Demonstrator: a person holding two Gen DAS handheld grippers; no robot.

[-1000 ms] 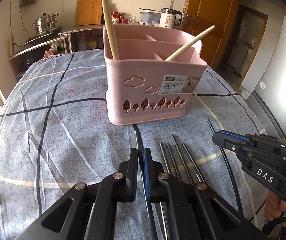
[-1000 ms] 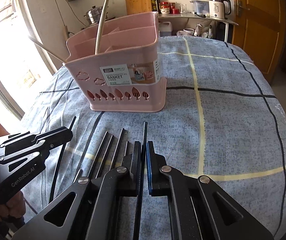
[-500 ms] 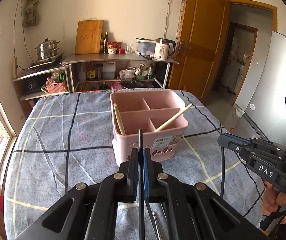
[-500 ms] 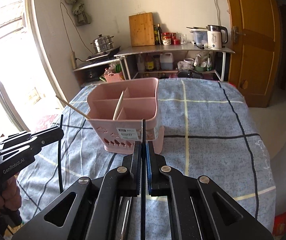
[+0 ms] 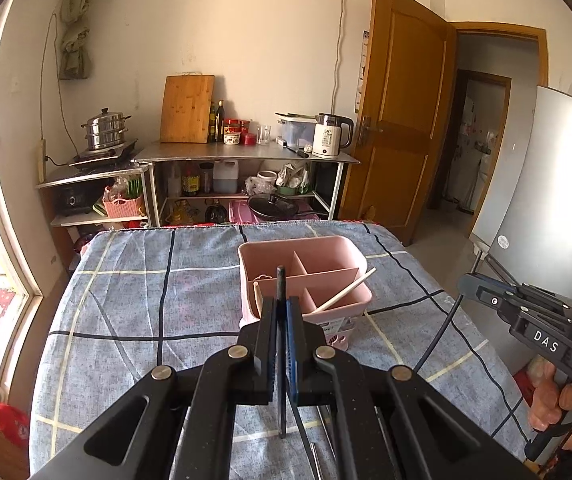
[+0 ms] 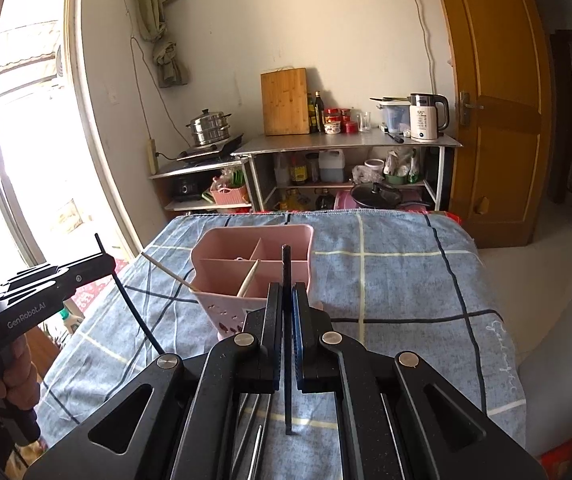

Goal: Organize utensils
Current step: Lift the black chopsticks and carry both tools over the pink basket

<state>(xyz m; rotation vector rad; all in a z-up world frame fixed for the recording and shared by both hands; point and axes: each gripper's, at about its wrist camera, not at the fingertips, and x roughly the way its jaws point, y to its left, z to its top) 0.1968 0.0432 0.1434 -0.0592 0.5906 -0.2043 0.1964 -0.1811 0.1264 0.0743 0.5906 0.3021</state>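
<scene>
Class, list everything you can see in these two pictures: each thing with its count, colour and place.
basket: one, pink, on the table, four compartments
wooden chopsticks: two, pale, leaning in the basket
loose chopsticks: count hidden, silvery, on the cloth below the tongs
tablecloth: one, blue-grey check
cutting board: one, wooden, against the wall
kettle: one, white, on the shelf
steamer pot: one, steel, far left
left-held chopstick: one, black
right-held chopstick: one, black
left tongs: black, shut
right tongs: black, shut
</scene>
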